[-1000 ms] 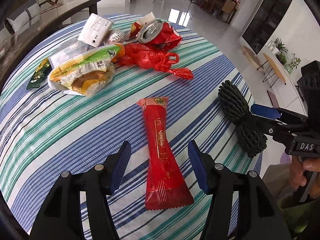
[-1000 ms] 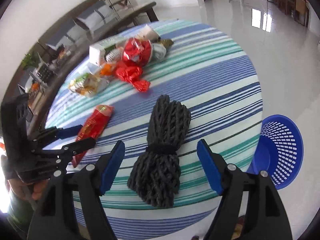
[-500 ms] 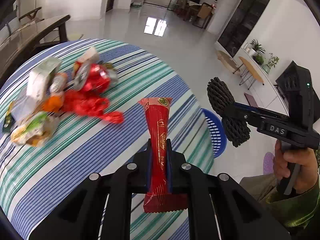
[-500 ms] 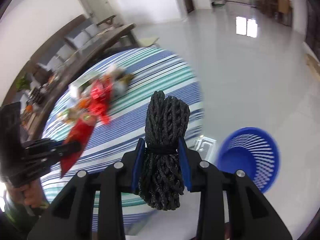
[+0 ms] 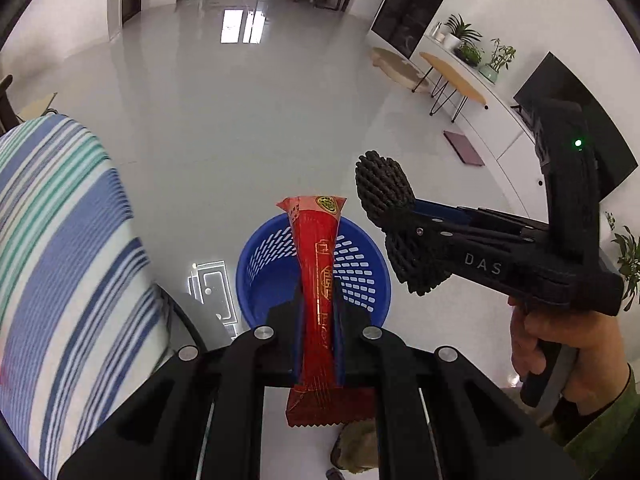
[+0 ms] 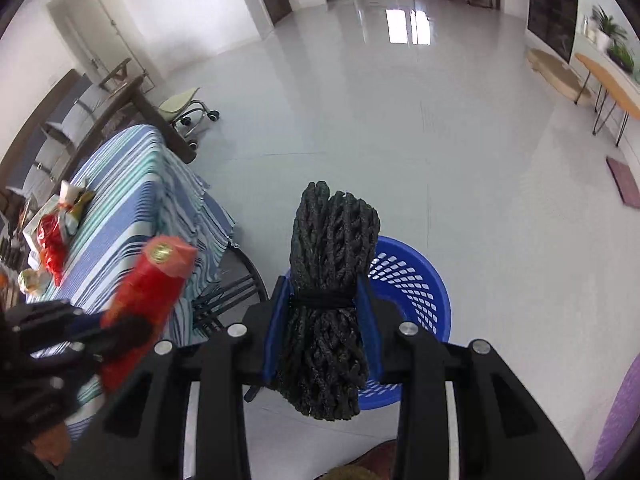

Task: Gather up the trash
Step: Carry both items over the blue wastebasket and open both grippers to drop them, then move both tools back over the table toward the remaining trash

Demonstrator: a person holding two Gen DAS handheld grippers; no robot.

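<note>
Both grippers moved off table, over basket (loaded).

The red wrapper is glossy foil-like plastic with gold print. The rope bundle looks rough, matt, braided black. The blue basket is perforated smooth plastic; the floor is glossy; the tablecloth is striped woven cloth.

The right tool clamps a black rope bundle at its tied waist, above the blue basket on the floor. At left, the left tool grips a blurred red wrapper beside the striped worktop, where more trash lies.
</note>
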